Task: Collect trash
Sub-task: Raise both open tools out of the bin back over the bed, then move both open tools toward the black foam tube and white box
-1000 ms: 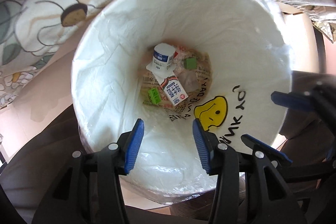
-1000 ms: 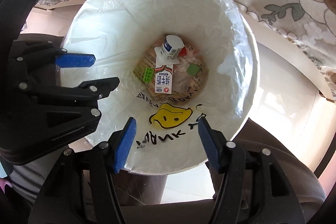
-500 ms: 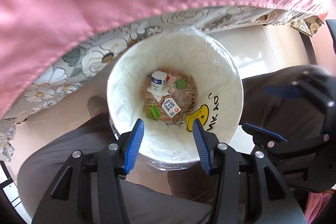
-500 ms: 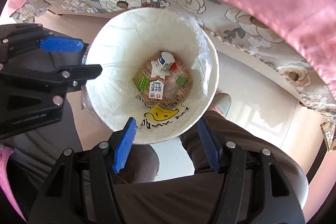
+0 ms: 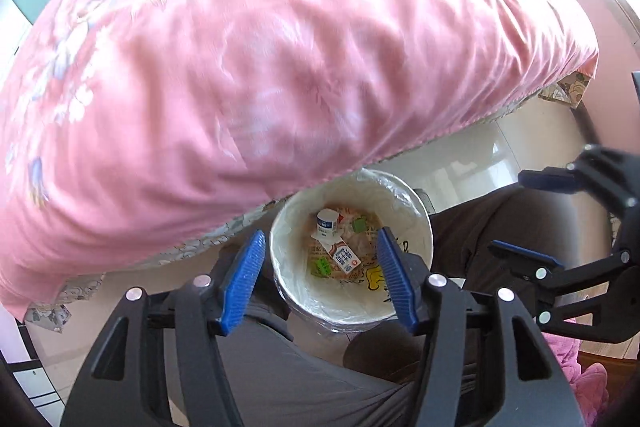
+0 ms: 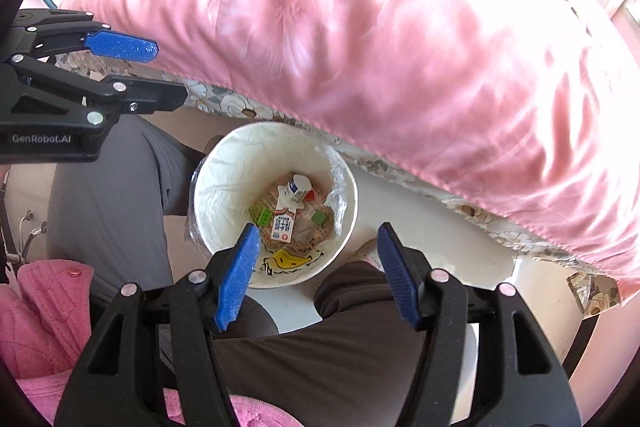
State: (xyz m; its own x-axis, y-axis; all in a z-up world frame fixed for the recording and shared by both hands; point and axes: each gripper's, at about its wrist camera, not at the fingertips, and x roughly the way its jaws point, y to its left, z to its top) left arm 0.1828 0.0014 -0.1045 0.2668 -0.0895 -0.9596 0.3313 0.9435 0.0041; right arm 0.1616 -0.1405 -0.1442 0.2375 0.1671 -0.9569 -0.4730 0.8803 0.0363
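From your left wrist camera, your left gripper (image 5: 320,279) points down with nothing between its fingers; its jaws have just been opening and stand moderately wide. The white bin (image 5: 416,223) sits at 6 o'clock, under the edge of the pink blanket (image 5: 280,47), holding a milk carton (image 5: 345,258) and a small cup (image 5: 326,223).

From your right wrist camera, your right gripper (image 6: 316,267) is likewise empty, jaws just opened wider. The bin (image 6: 224,187) lies at centre; the left gripper (image 6: 152,75) shows at 9 o'clock.
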